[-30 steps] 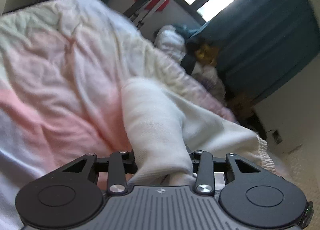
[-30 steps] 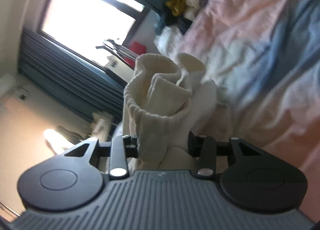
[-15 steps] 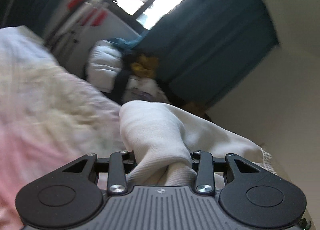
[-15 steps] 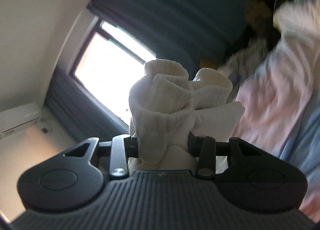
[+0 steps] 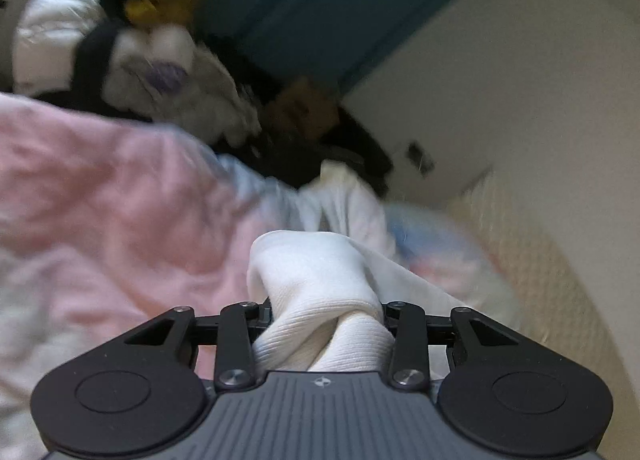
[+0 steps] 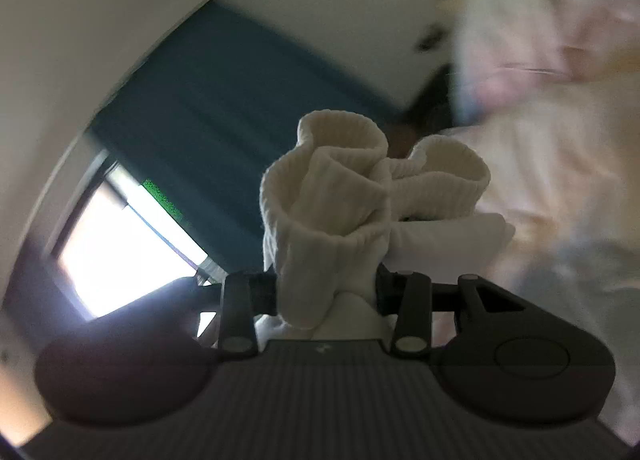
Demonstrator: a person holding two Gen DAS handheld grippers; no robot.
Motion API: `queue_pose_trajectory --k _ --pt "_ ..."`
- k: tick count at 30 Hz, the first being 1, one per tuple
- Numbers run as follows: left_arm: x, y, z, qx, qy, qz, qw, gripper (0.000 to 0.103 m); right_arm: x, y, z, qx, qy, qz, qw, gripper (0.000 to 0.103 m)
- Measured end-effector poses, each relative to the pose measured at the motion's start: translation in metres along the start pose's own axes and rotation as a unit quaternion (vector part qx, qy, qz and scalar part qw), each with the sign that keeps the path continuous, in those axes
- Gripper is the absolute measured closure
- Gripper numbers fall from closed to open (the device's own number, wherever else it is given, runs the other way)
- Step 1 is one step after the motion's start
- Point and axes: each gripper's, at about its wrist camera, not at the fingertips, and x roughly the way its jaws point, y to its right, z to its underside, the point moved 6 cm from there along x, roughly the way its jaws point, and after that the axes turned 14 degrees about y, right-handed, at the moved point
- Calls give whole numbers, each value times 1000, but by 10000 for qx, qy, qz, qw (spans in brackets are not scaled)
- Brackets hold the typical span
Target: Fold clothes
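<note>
My left gripper (image 5: 324, 314) is shut on the toe end of white ribbed socks (image 5: 316, 272), which bulge forward between the jaws above a pink and blue bedcover (image 5: 100, 220). My right gripper (image 6: 328, 292) is shut on the cuff end of the same white socks (image 6: 340, 196); two ribbed cuffs stand open above the jaws. Both views are blurred by motion. The fingertips of both grippers are hidden by the fabric.
A pile of clothes and soft toys (image 5: 160, 60) lies beyond the bed against a teal curtain (image 5: 304, 0). A cream wall (image 5: 520, 80) with a socket stands to the right. The right wrist view shows the window (image 6: 120, 244), curtain (image 6: 224, 132) and bedding (image 6: 560, 140).
Both grippers have swung round with the socks held. The left view has turned from the bedcover toward the pile and wall corner. The right view has tilted up toward ceiling and window.
</note>
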Motion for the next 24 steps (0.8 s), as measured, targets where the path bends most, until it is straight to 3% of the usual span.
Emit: queue_pose_trajectory --k 3,6,12,19,24 --pt "35 -11 26 201 -198 11 9996 63 8 51 12 378 -67 814 9959 60" --pt "42 -20 33 363 -321 41 9988 62 14 84 29 807 -296 1474 9853 57" --pt "48 -38 42 673 -552 106 9961 54 14 102 36 1232 -357 1805 9752 52" --pt "-8 -22 32 1145 -613 -105 9915 45 -7 103 34 1303 -469 2085 9682 38" --pt "-66 -5 15 1406 -442 -150 9890 26 -20 73 22 268 -336 2342 9712 23"
